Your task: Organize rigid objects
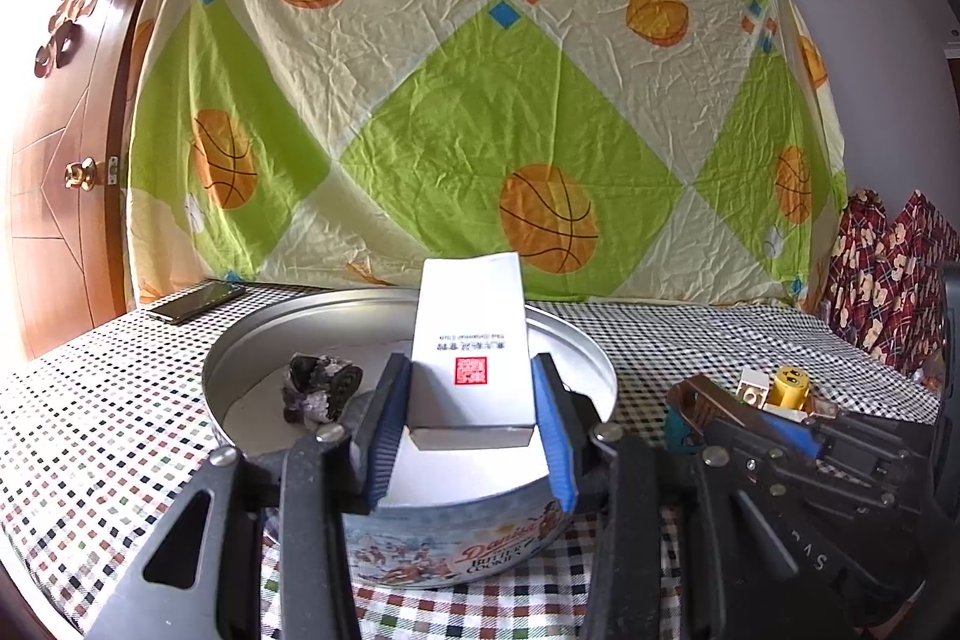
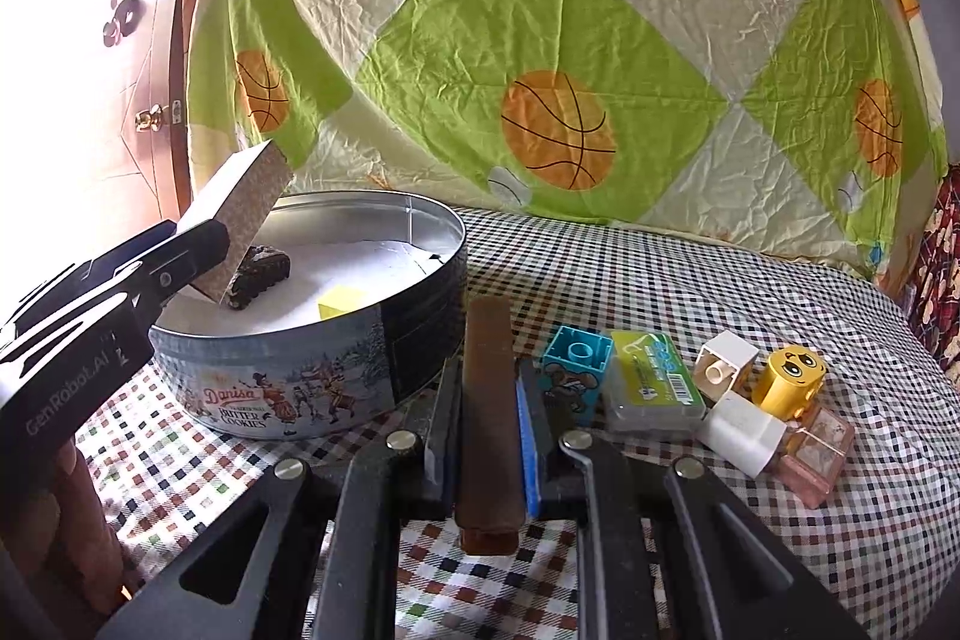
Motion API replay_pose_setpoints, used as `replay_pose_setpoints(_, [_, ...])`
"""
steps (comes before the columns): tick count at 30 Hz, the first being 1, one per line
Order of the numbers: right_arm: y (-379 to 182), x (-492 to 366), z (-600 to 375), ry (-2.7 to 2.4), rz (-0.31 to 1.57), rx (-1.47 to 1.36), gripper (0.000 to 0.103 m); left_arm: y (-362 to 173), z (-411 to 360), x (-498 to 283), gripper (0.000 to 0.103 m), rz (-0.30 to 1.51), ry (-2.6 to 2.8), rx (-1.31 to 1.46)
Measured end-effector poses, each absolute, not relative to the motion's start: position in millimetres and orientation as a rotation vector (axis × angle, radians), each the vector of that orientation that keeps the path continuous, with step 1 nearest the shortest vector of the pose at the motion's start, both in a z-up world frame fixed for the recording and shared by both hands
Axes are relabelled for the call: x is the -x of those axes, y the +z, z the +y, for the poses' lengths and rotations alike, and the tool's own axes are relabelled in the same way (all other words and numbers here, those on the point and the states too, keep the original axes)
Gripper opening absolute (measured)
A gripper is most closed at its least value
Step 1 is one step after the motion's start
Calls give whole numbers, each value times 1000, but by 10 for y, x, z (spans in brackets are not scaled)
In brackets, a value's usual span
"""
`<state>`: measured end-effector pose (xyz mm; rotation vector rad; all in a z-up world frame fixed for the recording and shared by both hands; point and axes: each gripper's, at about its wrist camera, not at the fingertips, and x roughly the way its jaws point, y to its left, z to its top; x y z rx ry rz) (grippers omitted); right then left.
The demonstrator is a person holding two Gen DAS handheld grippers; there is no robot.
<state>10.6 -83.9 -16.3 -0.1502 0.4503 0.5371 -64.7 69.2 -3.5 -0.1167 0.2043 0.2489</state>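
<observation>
A round Danisa cookie tin (image 2: pixel 300 370) stands open on the checked tablecloth. My left gripper (image 1: pixel 468 382) is shut on a white rectangular box (image 1: pixel 471 334), tilted over the tin's near side (image 1: pixel 576 340). From the right wrist view that left gripper (image 2: pixel 198 250) and the box (image 2: pixel 240 196) lean in from the left. A dark toy vehicle (image 1: pixel 321 388) and a yellow block (image 2: pixel 342 304) lie inside the tin. My right gripper (image 2: pixel 487 370) is shut on a flat brown bar (image 2: pixel 487 430), standing on edge, just right of the tin.
Right of my right gripper lie a teal block (image 2: pixel 576 358), a clear case with a green label (image 2: pixel 654 382), two white blocks (image 2: pixel 741 430), a yellow face block (image 2: pixel 789 379) and a pink clear box (image 2: pixel 816 448). A phone (image 1: pixel 195 301) lies at the far left corner. A printed sheet hangs behind.
</observation>
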Motion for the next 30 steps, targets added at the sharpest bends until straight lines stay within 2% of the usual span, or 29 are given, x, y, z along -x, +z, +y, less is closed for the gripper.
replay_pose_setpoints(30, [-135, 19, -592, 619, 419, 164, 17, -47, 886, 737, 40, 189, 285, 132])
